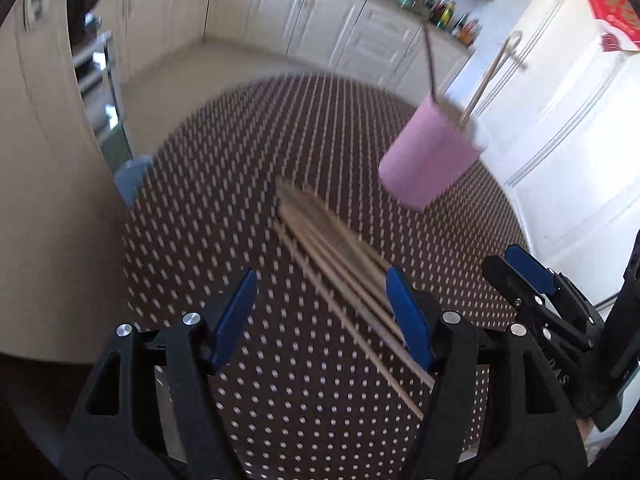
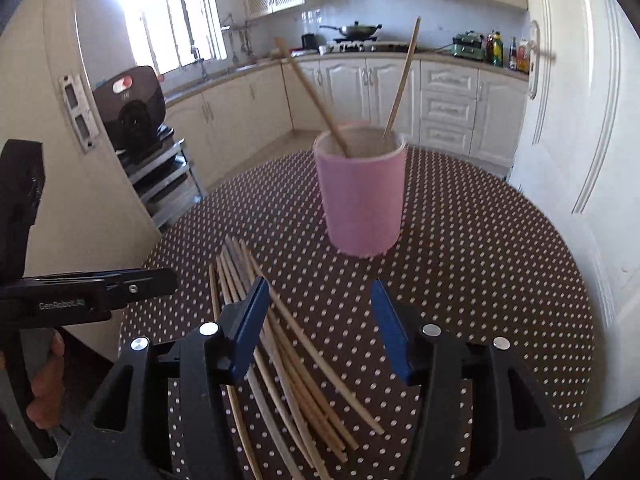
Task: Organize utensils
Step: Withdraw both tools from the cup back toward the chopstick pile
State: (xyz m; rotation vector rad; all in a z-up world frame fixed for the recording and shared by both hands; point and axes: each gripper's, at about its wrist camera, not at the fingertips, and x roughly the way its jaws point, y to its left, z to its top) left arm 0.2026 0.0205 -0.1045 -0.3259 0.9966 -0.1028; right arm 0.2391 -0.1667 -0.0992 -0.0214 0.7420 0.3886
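Observation:
A pink cup stands on the brown dotted table and holds two wooden chopsticks that lean out of it. It also shows in the left wrist view, blurred. A pile of several wooden chopsticks lies flat in front of the cup, also in the left wrist view. My left gripper is open and empty above the pile's near end. My right gripper is open and empty above the pile, its left finger over the sticks. The right gripper also shows at the left wrist view's right edge.
The round table's edge drops off to the left toward a metal rack with an appliance. White doors stand close on the right. Kitchen cabinets line the back wall. The left gripper's body is at the right view's left.

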